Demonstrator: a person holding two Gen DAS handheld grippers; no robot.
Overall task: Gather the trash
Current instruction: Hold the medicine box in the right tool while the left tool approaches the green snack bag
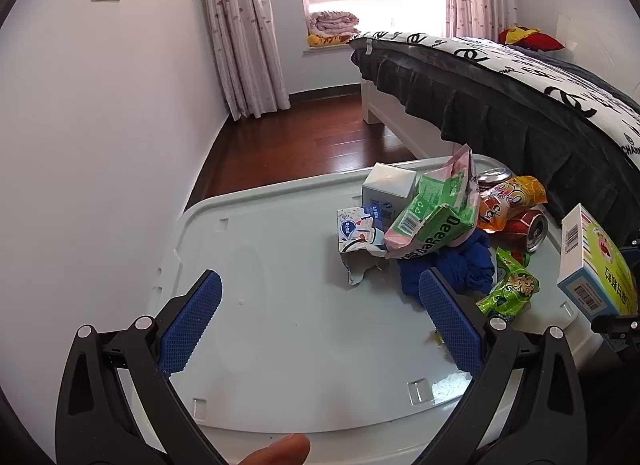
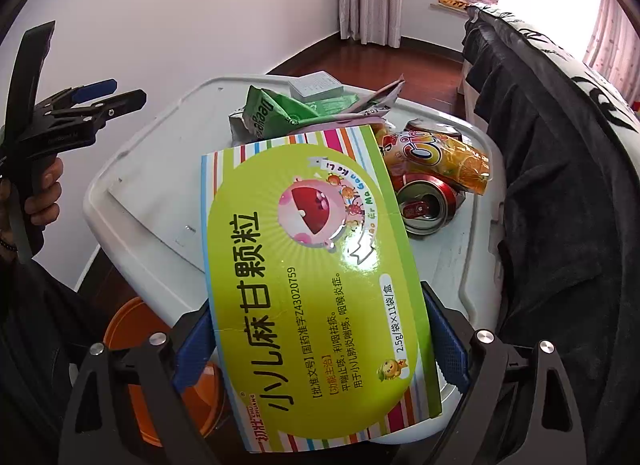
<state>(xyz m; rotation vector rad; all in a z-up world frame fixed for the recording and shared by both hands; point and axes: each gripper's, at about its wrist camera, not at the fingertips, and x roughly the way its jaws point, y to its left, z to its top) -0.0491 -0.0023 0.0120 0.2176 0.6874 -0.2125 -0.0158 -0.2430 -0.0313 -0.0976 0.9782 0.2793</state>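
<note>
Right gripper (image 2: 320, 341): clamped on the green medicine box (image 2: 312, 285), a blue pad pressed against each long side; the box is lifted over the near edge of the white lid (image 2: 132, 201).
Left gripper (image 1: 320, 317): jaws spread apart with nothing between them, hovering over the bare near part of the lid; a thumb (image 1: 280, 451) shows at the bottom of its view.
Orange bin (image 2: 132, 325): on the floor under the lid's near edge, partly hidden behind the right gripper's fingers.
Trash pile: heaped toward the far right part of the lid.
Blue cloth (image 1: 460, 265): nearest of the pile, just beside the left gripper's right finger.
Green snack wrapper (image 1: 510, 289): right of the cloth.
Torn white carton (image 1: 360, 237): left of the cloth.
Green and pink bag (image 1: 436, 209): on top of the cloth and carton.
Red can (image 2: 426, 201): on its side, open end toward the right camera, beneath the orange packet (image 2: 448, 161).
White box (image 1: 390, 185): at the lid's far edge.
Bed (image 1: 520, 85): beyond the lid's right side, its dark skirt hanging down.
</note>
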